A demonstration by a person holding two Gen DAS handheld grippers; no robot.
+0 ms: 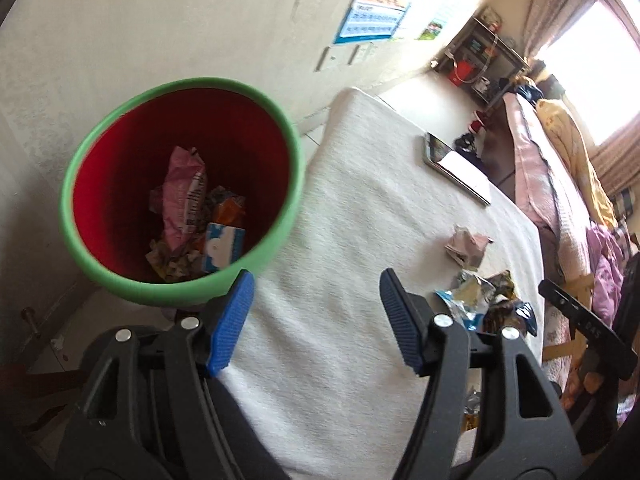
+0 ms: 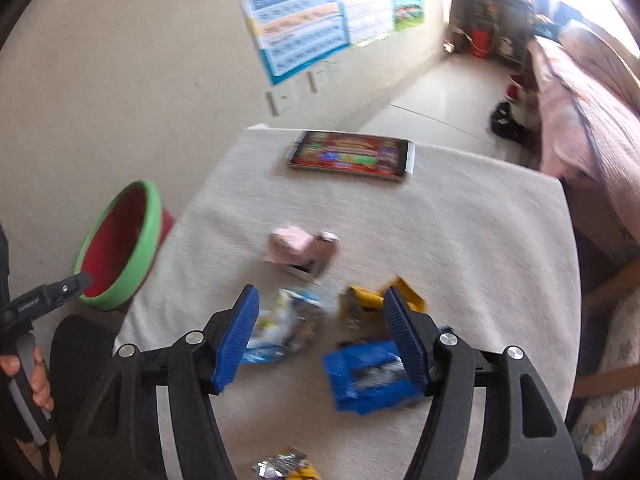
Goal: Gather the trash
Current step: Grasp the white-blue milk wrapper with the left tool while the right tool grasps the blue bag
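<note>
Left gripper [image 1: 316,312] hovering with jaws released and nothing between them, beside the red plastic bin with a green rim [image 1: 182,296], where pink, orange and blue wrappers already lie, likely just after a drop. Right gripper [image 2: 318,322] over the white towel-covered desk [image 2: 460,240], jaws likewise spread and empty, poised above the crumpled blue foil wrapper [image 2: 360,380], yellow wrapper [image 2: 364,296] and pale blue-white packet [image 2: 280,320], probably lining up the next pick. Crumpled pink wrapper [image 2: 300,250] farther out, near a flat colourful tablet [image 2: 350,154].
</note>
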